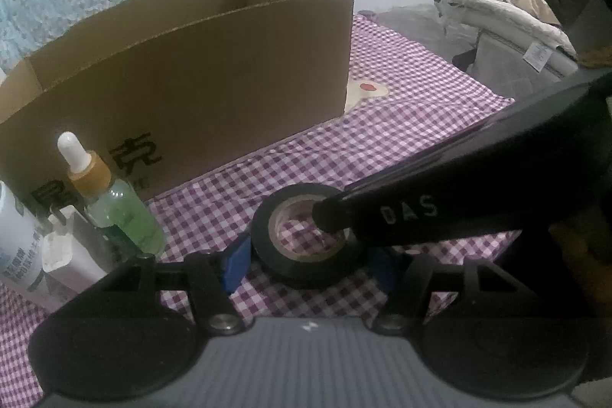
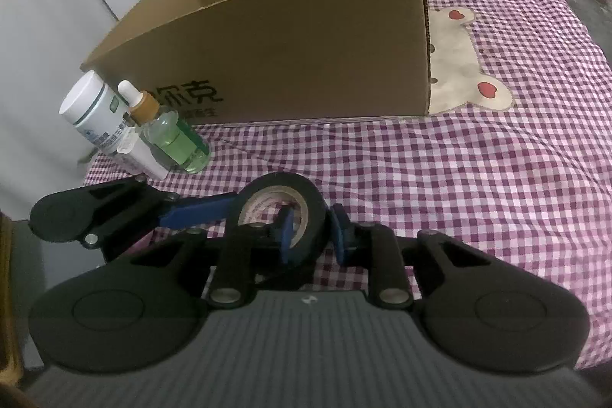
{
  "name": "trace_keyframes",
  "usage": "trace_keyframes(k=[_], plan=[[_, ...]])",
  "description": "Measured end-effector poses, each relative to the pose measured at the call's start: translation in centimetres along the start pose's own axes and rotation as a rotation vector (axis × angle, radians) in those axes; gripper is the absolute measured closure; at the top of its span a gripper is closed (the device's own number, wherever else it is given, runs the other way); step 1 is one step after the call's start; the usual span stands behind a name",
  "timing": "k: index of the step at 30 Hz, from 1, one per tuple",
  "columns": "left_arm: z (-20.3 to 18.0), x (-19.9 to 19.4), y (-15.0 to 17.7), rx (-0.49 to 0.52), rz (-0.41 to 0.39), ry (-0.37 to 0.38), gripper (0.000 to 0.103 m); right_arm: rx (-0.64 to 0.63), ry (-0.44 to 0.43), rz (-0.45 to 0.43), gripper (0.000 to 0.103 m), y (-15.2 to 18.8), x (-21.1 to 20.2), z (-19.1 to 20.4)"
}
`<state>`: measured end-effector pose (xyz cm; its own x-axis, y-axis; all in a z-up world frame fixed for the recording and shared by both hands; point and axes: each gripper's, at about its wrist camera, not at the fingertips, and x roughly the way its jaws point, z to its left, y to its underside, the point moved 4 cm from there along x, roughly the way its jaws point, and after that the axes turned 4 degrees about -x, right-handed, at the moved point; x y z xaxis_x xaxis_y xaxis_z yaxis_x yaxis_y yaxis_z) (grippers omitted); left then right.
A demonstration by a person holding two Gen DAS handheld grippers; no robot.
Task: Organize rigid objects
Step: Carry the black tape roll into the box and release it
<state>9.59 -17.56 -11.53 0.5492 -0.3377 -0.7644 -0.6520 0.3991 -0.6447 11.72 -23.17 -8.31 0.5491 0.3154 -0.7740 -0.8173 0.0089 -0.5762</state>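
A roll of black tape (image 2: 281,213) sits on a bed (image 2: 459,178) covered in purple-and-white checked cloth, caught between two hand-held grippers. The right gripper (image 2: 311,230) has its jaws closed on the roll's wall, one blue pad inside the cardboard core and the other against the outer face, and the roll stands tilted on its edge in that view. The left gripper (image 1: 310,260) straddles the same roll from the other side with its jaws part-way open: its left pad touches or nearly touches the roll's outer face (the right pad is largely hidden behind the other gripper's black finger, so contact there cannot be told).

Behind the tape stands an open cardboard box (image 2: 290,56) with dark printed characters on its long side. Beside the box's near corner stand a green dropper bottle (image 2: 172,136) with a white bulb and tan collar, and a white jar (image 2: 97,113) with a printed label, the two close together. A bear patch (image 2: 459,64) with red hearts is sewn on the cloth by the box's far end.
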Motion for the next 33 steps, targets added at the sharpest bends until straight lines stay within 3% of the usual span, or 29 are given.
trace_keyframes(k=[9,14,18,21,28,33], plan=[[0.3,-4.4,-2.2,0.023,-0.105,-0.044,0.037,-0.031,-0.006,-0.093,0.083,-2.4,-3.8,2.3],[1.7,-7.8,-5.9,0.052,-0.181,-0.124,0.037,-0.094,-0.053,-0.191,0.083,-6.6,-6.4,4.5],[4.0,-9.1,-9.6,0.057,-0.202,-0.170,0.037,-0.141,-0.094,-0.216,0.083,-11.2,-6.7,5.8],[6.4,-8.3,-12.7,0.035,-0.165,-0.168,0.037,-0.149,-0.122,-0.178,0.083,-15.1,-5.4,6.2],[14.1,-1.8,-19.0,-0.134,0.060,-0.091,0.037,-0.103,-0.139,0.015,0.083,-24.2,2.1,5.5],[17.1,3.6,-20.7,-0.202,0.158,-0.115,0.037,-0.040,-0.132,0.118,0.083,-27.1,7.9,4.8]])
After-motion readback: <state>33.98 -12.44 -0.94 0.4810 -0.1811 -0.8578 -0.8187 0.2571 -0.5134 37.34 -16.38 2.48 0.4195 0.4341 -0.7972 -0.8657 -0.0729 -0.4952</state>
